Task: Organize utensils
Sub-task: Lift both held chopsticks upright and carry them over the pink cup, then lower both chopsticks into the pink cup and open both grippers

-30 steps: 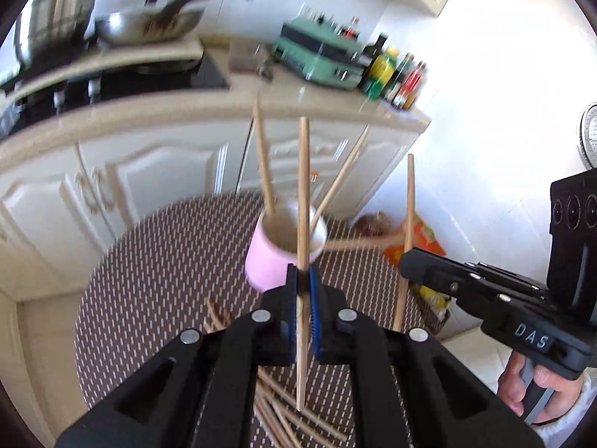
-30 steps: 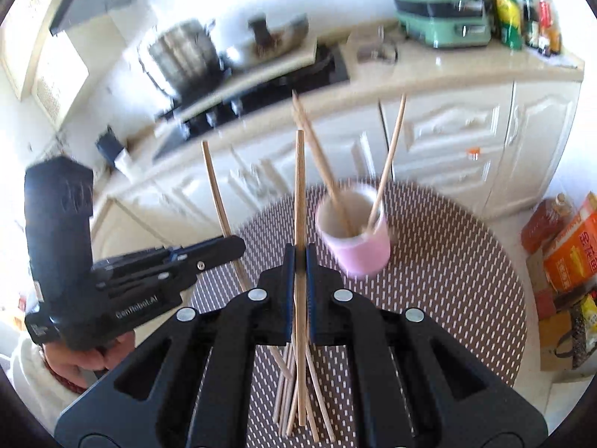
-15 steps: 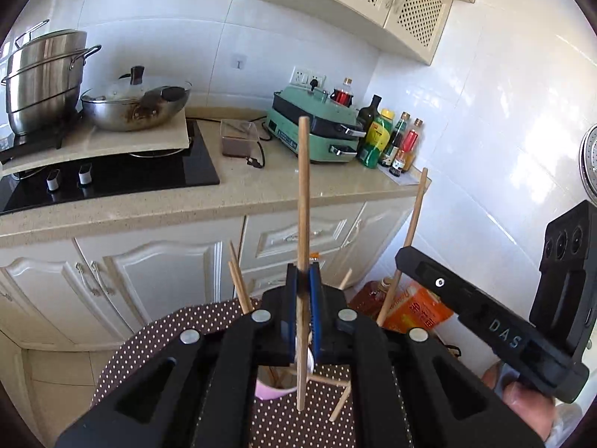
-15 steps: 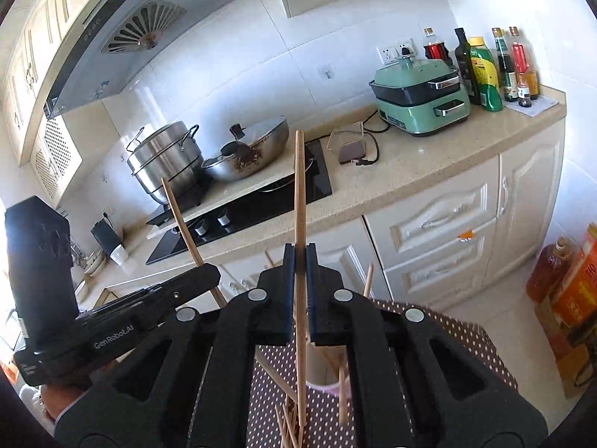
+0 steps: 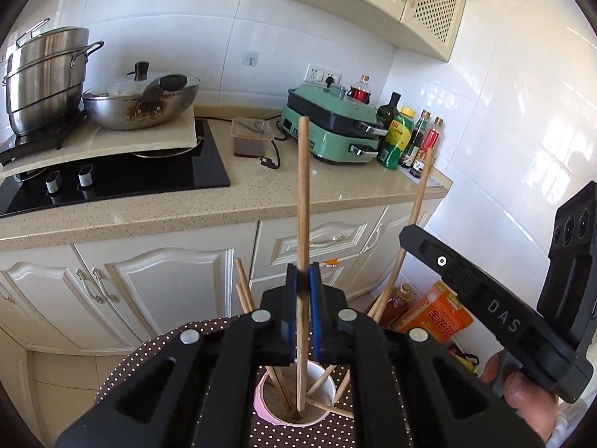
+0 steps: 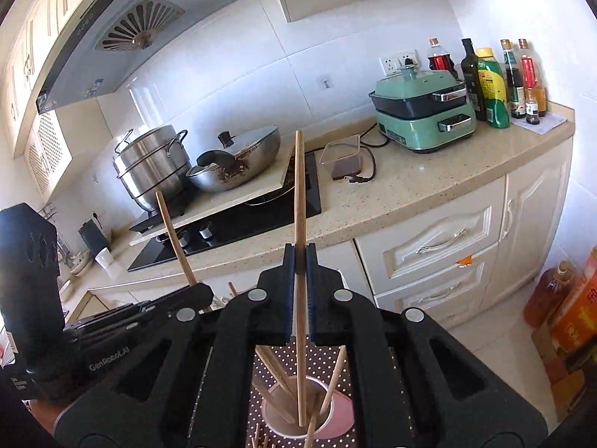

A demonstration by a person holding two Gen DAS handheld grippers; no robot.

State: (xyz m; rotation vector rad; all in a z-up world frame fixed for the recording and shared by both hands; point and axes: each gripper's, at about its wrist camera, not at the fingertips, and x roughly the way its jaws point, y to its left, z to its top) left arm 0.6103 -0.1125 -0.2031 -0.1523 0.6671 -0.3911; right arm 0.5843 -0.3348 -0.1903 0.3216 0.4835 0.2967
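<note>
Chopsticks of pale, round, straight-grained wood are what I'm handling: my left gripper is clamped tight on one long wooden chopstick, held upright, its lower tip down inside the pink round cup. My right gripper is likewise pinched shut on a second wooden chopstick, also upright, its lower end reaching into the same cup in the right wrist view. Blue pads on both pairs of fingers press flat against the thin shafts.

Inside the cup several other chopsticks lean crosswise against its rim, some sticking out above it. A few loose sticks lie on the mat just in front of the cup. The cup stands on a brown woven mat with white dots covering a round table; the mat's curved edge shows beyond the cup, and past it the pale tiled floor is open up to the cream panelled cabinet doors.

Above the cup and behind it runs a speckled beige stone counter with a glossy black cooktop, a stacked steel steamer pot, a lidded metal wok and a mint green electric cooker. Right of the cup, an orange printed bag sits on the floor. My right hand grips its black handle near there.
</note>
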